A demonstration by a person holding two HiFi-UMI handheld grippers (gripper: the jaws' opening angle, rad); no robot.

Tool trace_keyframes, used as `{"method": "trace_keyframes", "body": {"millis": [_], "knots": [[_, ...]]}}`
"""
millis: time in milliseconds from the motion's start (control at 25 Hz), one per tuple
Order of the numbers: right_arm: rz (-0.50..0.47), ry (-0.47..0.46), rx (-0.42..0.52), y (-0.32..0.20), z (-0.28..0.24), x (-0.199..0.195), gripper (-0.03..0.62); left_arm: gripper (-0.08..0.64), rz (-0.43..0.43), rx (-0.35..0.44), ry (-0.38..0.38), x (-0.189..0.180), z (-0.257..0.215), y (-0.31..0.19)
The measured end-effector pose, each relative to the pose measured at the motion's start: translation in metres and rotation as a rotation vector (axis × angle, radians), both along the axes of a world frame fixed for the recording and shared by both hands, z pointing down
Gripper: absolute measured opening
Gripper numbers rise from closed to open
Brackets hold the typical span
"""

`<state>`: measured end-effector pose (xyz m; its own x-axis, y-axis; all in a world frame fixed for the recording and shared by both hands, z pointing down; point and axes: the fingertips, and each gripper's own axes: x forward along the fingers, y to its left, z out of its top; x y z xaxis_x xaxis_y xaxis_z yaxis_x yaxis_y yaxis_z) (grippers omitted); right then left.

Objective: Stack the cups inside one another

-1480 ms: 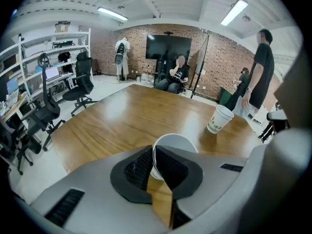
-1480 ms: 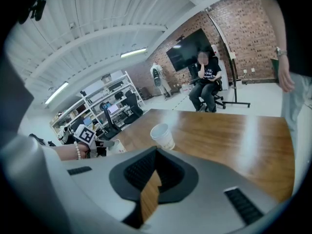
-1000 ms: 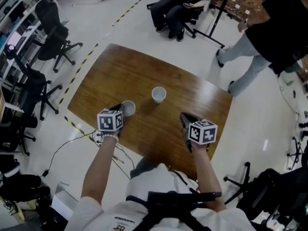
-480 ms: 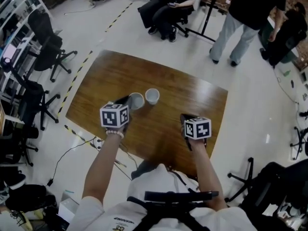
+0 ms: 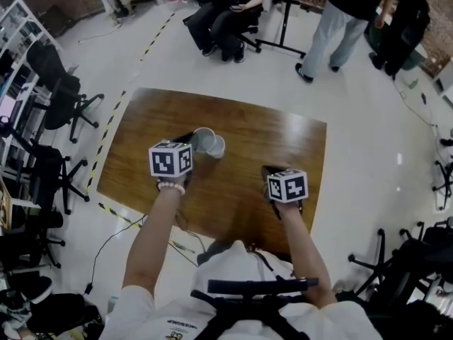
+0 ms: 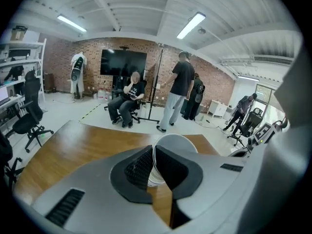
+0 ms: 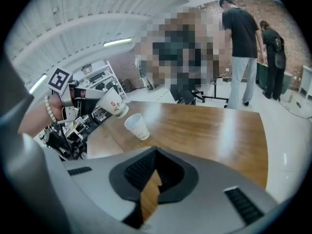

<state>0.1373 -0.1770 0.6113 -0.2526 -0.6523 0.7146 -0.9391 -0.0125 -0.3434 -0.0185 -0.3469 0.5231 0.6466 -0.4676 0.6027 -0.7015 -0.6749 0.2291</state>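
Observation:
My left gripper (image 5: 191, 144) is shut on the wall of a white paper cup (image 5: 203, 139) and holds it tilted in the air, right beside and above a second white cup (image 5: 219, 147) that stands on the wooden table (image 5: 276, 133). In the left gripper view the held cup (image 6: 173, 145) has its rim pinched between the pads. The right gripper view shows the held cup (image 7: 112, 103) up left of the standing cup (image 7: 137, 126). My right gripper (image 5: 272, 171) hangs over the table's near right part, shut with nothing in it (image 7: 155, 152).
Office chairs (image 5: 60, 91) and shelving line the left side. A seated person (image 5: 226, 13) and standing people (image 5: 347, 13) are beyond the table's far edge, by a stand's pole (image 5: 287, 13). A cable (image 5: 113, 236) lies on the floor near the table's front left corner.
My left gripper has lifted the cup off the table and carried it right, up to the second cup. The right gripper has barely shifted. The standing people have walked left.

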Motion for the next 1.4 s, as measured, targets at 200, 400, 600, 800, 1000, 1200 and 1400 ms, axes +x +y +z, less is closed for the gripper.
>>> {"method": "trace_keyframes", "body": {"millis": [200,400,600,800,1000,1200,1400], "knots": [[0.028,-0.002,-0.01,0.002,0.001,0.008,0.001,0.023,0.057,-0.075,-0.029,0.017,0.017,-0.007],[0.033,0.003,-0.015,0.0,0.003,0.011,0.0,0.023,0.101,-0.086,-0.081,0.032,0.033,-0.01],[0.041,0.006,-0.02,0.002,0.004,0.01,0.001,0.022,0.117,-0.101,-0.098,0.033,0.043,-0.011],[0.052,0.008,-0.018,0.0,0.002,0.012,0.002,0.023,0.121,-0.121,-0.105,0.033,0.05,-0.013],[0.056,0.008,-0.024,-0.002,0.002,0.013,0.0,0.023,0.126,-0.14,-0.107,0.035,0.059,-0.013],[0.062,0.008,-0.031,0.001,0.004,0.015,0.001,0.023,0.132,-0.146,-0.112,0.038,0.067,-0.011],[0.065,0.006,-0.037,0.001,0.009,0.019,0.001,0.023,0.136,-0.148,-0.13,0.042,0.075,-0.011]]}}
